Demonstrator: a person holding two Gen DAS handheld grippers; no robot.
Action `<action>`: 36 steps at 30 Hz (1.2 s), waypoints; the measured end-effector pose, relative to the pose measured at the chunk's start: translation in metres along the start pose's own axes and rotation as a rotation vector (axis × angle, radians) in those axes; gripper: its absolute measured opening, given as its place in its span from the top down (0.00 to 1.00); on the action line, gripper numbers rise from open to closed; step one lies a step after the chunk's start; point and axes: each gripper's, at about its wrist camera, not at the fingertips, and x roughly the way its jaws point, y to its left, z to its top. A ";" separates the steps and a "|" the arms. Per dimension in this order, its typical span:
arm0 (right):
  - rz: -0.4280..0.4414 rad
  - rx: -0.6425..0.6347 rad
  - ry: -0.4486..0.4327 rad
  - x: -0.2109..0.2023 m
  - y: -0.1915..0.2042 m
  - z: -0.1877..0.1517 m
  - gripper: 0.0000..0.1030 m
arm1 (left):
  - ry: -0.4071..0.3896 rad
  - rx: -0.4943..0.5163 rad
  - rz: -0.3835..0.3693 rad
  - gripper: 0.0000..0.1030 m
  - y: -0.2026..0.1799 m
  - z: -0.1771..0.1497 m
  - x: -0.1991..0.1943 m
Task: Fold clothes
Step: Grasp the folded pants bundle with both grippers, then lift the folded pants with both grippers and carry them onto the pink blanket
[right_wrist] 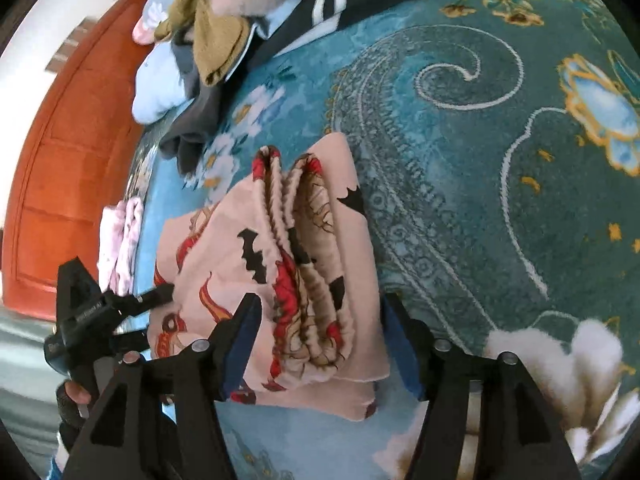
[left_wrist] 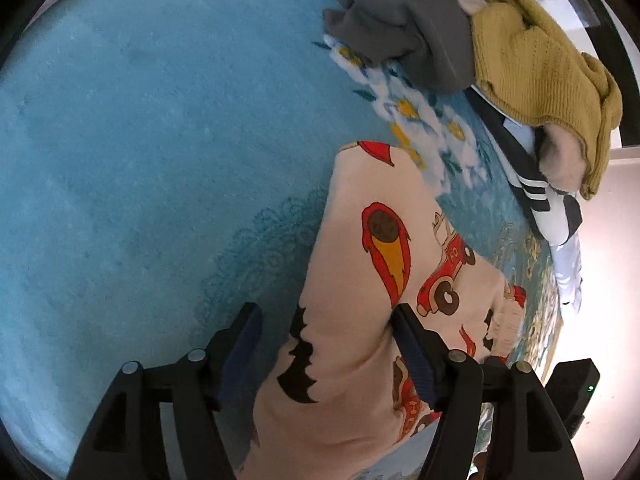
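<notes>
A pale pink garment printed with red cars, flames and black bats [left_wrist: 352,320] lies folded on the blue carpet [left_wrist: 140,160]. My left gripper [left_wrist: 326,322] is open, its fingers astride the garment's near edge. In the right wrist view the same garment [right_wrist: 224,248] shows its ribbed, stacked folded edges. My right gripper [right_wrist: 320,316] is open, with those folded edges between its fingers. The left gripper [right_wrist: 160,296] shows at the garment's left side in that view, held by a hand.
A heap of unfolded clothes lies at the carpet's far edge: a grey garment [left_wrist: 400,40], a mustard knit [left_wrist: 536,72] and a navy-and-white striped piece [left_wrist: 536,192]. A pink folded item [right_wrist: 120,240] lies at the carpet's left edge. An orange-red door [right_wrist: 72,160] stands beyond.
</notes>
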 end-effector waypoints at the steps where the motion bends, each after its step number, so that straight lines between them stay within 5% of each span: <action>1: -0.003 0.024 -0.006 0.000 -0.001 0.000 0.39 | 0.000 -0.005 -0.008 0.31 0.000 -0.001 0.000; 2: -0.006 0.043 -0.010 0.000 -0.001 0.000 0.40 | 0.004 -0.007 -0.016 0.31 0.001 -0.001 0.000; 4: -0.015 0.073 0.010 0.003 0.001 0.000 0.68 | 0.013 -0.011 -0.035 0.34 0.002 -0.002 0.000; 5: -0.027 0.076 0.021 0.004 0.003 0.001 0.69 | 0.011 -0.009 -0.043 0.38 0.001 -0.003 -0.001; 7: -0.033 0.055 0.027 -0.001 0.010 0.003 0.74 | 0.014 -0.006 -0.090 0.67 0.000 -0.004 -0.002; 10: -0.038 0.012 0.027 -0.011 0.025 0.007 0.75 | -0.045 0.044 -0.132 0.84 -0.009 -0.008 -0.015; 16: -0.044 -0.140 -0.013 -0.036 0.089 0.032 0.76 | -0.217 0.056 -0.273 0.84 -0.012 -0.008 -0.057; 24: -0.003 -0.387 -0.020 -0.036 0.219 0.069 0.76 | -0.439 -0.219 -0.621 0.84 0.072 0.009 -0.121; 29: 0.060 -0.545 0.063 0.014 0.323 0.078 0.76 | -0.569 -0.193 -0.460 0.83 0.129 0.044 -0.179; 36: 0.119 -0.768 0.167 0.104 0.466 0.072 0.76 | -0.728 -0.239 -0.326 0.84 0.212 0.097 -0.243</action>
